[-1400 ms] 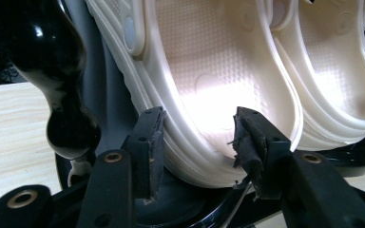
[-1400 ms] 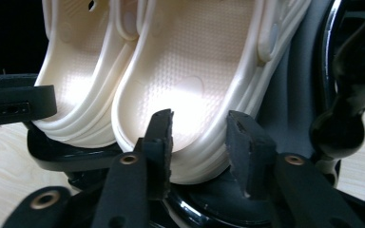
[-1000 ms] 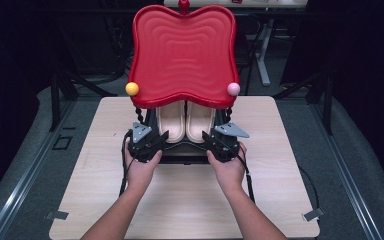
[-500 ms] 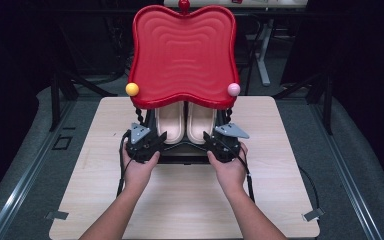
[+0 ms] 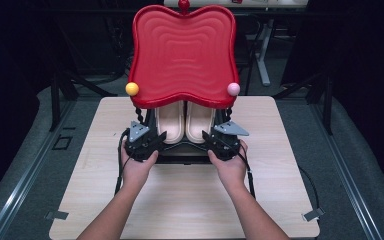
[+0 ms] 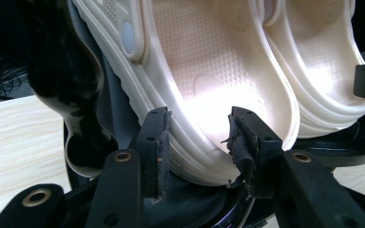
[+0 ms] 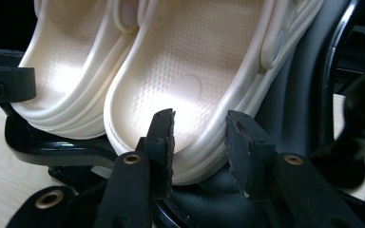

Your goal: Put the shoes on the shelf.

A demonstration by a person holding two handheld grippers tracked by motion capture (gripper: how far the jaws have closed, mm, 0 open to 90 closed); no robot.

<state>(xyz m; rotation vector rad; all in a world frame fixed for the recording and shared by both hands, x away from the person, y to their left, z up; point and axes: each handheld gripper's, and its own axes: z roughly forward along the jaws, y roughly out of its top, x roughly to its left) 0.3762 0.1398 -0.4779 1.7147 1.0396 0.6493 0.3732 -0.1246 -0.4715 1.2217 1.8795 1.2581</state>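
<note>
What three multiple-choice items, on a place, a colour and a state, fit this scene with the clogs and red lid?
1. Where are the cream clogs? A on a shelf; B in the black case; C in a drawer.
2. What colours are the two balls on the lid? A yellow and pink; B both blue; C green and white.
3. How is the red lid? A shut flat; B raised; C taken off.
B: they lie side by side in the case. A: yellow ball, pink ball. B: it stands above the clogs.
</note>
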